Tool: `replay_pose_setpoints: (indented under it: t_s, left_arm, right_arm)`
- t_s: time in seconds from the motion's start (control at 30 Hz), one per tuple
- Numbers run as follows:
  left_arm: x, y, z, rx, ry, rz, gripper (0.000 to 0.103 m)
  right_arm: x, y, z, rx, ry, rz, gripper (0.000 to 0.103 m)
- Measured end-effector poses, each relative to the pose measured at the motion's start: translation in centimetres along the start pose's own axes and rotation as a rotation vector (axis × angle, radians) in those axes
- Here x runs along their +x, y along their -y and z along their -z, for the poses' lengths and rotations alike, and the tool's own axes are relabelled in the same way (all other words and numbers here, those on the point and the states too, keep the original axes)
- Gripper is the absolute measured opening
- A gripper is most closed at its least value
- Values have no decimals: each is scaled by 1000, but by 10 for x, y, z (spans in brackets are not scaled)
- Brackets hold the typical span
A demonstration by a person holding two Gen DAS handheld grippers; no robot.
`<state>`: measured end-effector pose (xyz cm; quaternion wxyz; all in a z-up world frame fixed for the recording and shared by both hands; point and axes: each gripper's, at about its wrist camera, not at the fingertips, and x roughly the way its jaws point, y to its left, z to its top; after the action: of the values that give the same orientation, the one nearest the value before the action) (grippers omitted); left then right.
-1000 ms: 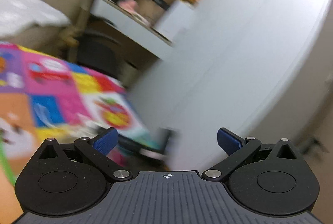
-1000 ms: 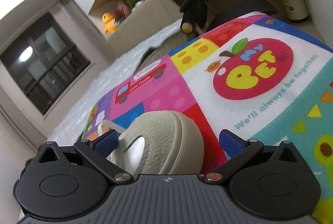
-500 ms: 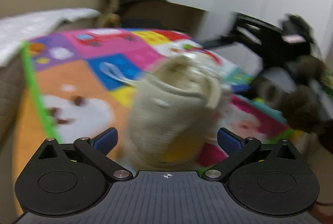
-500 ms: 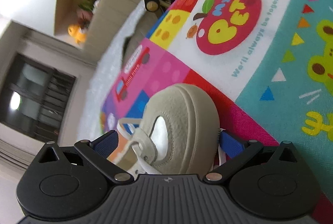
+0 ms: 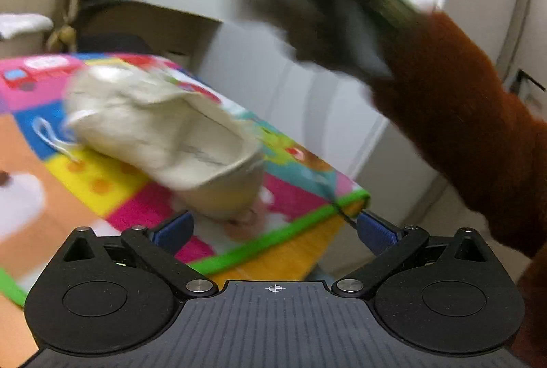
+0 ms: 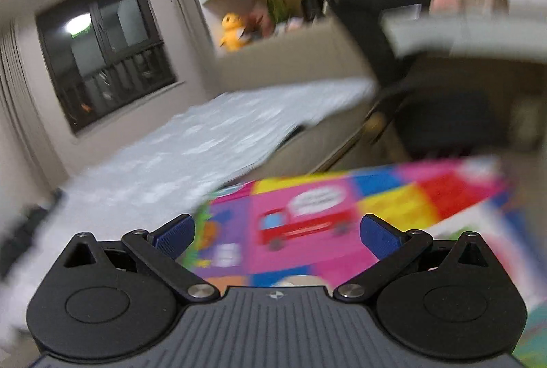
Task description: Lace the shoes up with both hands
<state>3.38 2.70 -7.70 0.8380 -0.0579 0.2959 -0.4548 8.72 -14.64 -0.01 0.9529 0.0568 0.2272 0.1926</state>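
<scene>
One beige shoe on a colourful play mat, both grippers spread wide and empty.

One pale beige suede shoe (image 5: 160,132) lies tilted on the bright patchwork play mat (image 5: 301,200), its opening facing the left wrist camera and a white lace loop (image 5: 51,137) trailing off its far side onto a blue square; the picture is blurred, so the eyelets cannot be made out. It sits just ahead of the left gripper (image 5: 273,228), slightly toward the left finger, not touching either blue pad. That gripper's jaws stand wide apart, grasping nothing. A rust-coloured sleeve (image 5: 461,128) crosses the upper right of that view. The right gripper (image 6: 277,231) likewise has its jaws fully released and empty, over the mat's red truck picture (image 6: 301,224), with the shoe out of its view; beyond are a bed (image 6: 205,135) and a dark window (image 6: 102,57).
</scene>
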Motion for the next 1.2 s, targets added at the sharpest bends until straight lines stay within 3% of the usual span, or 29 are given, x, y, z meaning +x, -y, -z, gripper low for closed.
replay_pose_setpoints:
  t_s: [0.13, 0.27, 0.37, 0.5, 0.63, 0.7, 0.83, 1.07, 1.2]
  left_arm:
    - [-12, -32, -10, -79, 48, -77, 103]
    - [-14, -64, -40, -217, 117, -166, 103]
    - [1, -95, -70, -322, 138, -231, 103]
    - [45, -132, -103, -411, 75, -249, 103]
    - [88, -162, -122, -405, -28, -306, 103]
    - [108, -172, -127, -387, -77, -337, 103]
    - [136, -189, -135, -415, -122, -290, 103]
    - [159, -172, -138, -273, -196, -147, 103]
    - [136, -170, -131, -361, -188, -34, 103]
  right_arm:
    - [-68, 16, 52, -139, 4, 95, 103]
    - [-106, 31, 112, -94, -52, 180, 103]
    - [-97, 37, 148, -5, -113, 117, 103]
    - [-64, 43, 175, 93, -116, 63, 103]
    - [-31, 52, 189, 221, -107, 69, 103]
    - [-22, 52, 192, 215, -100, 97, 103]
    - [-22, 55, 190, 183, -116, 118, 103]
    - [-19, 74, 174, 284, -166, 102, 103]
    - [-18, 82, 164, 287, -159, 157, 103]
